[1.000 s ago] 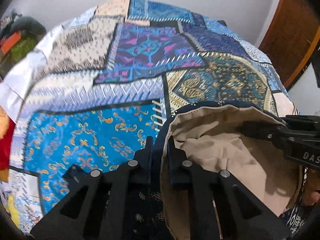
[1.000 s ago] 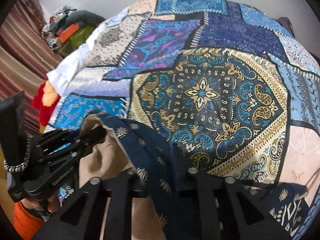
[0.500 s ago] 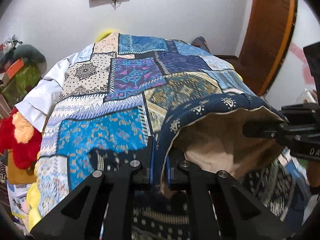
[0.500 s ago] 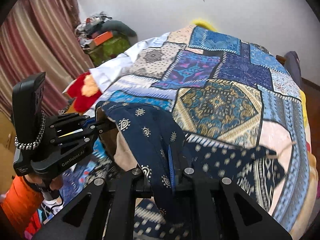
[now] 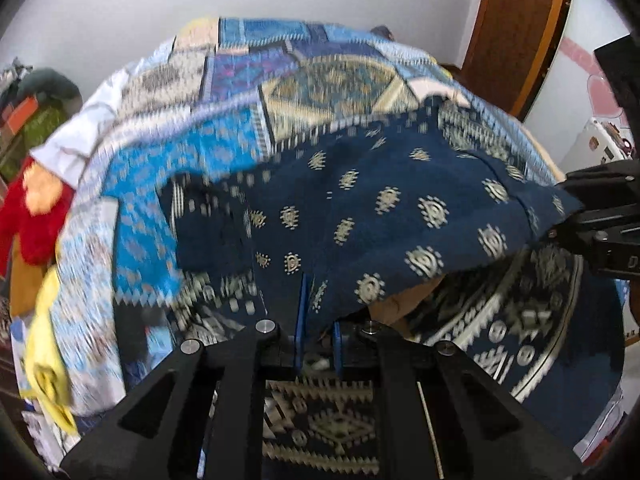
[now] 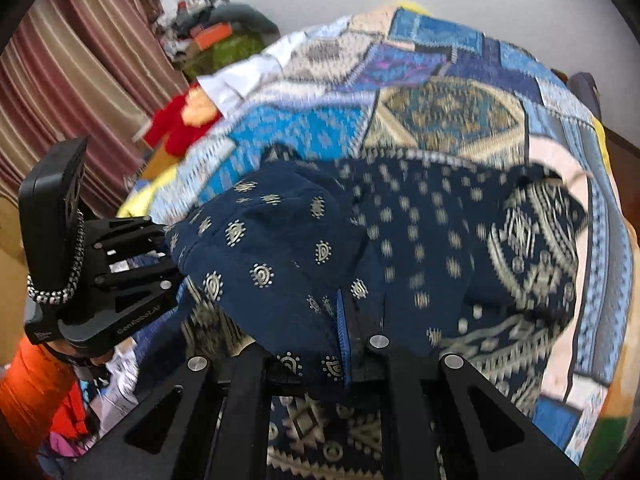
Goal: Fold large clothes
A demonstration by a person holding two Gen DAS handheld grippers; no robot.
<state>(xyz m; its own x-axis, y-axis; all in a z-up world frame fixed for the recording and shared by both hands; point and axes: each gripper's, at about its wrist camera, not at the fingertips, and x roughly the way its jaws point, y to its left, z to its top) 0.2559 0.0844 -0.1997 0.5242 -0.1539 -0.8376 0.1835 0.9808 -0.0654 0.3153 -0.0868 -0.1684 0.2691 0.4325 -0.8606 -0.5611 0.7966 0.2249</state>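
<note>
A large navy garment (image 5: 380, 208) with pale printed motifs lies over the patchwork bedspread (image 5: 224, 128). My left gripper (image 5: 318, 320) is shut on one corner of its folded edge, held above the bed. In the right wrist view my right gripper (image 6: 344, 336) is shut on the other corner of the navy garment (image 6: 280, 248). The lifted edge stretches taut between the two grippers, and its beige lining shows underneath. The right gripper (image 5: 560, 220) also shows at the right of the left wrist view, and the left gripper (image 6: 166, 244) at the left of the right wrist view.
The bedspread (image 6: 440, 92) covers the whole bed. A red soft toy (image 6: 180, 120) and a white cloth (image 5: 80, 136) lie at the bed's left side. Striped curtains (image 6: 80, 60) hang on the left, a wooden door (image 5: 516, 32) stands on the right.
Both grippers have pulled back toward the bed's near end, drawing the garment's edge with them. The fold that showed its beige inside is now pulled taut, patterned side up.
</note>
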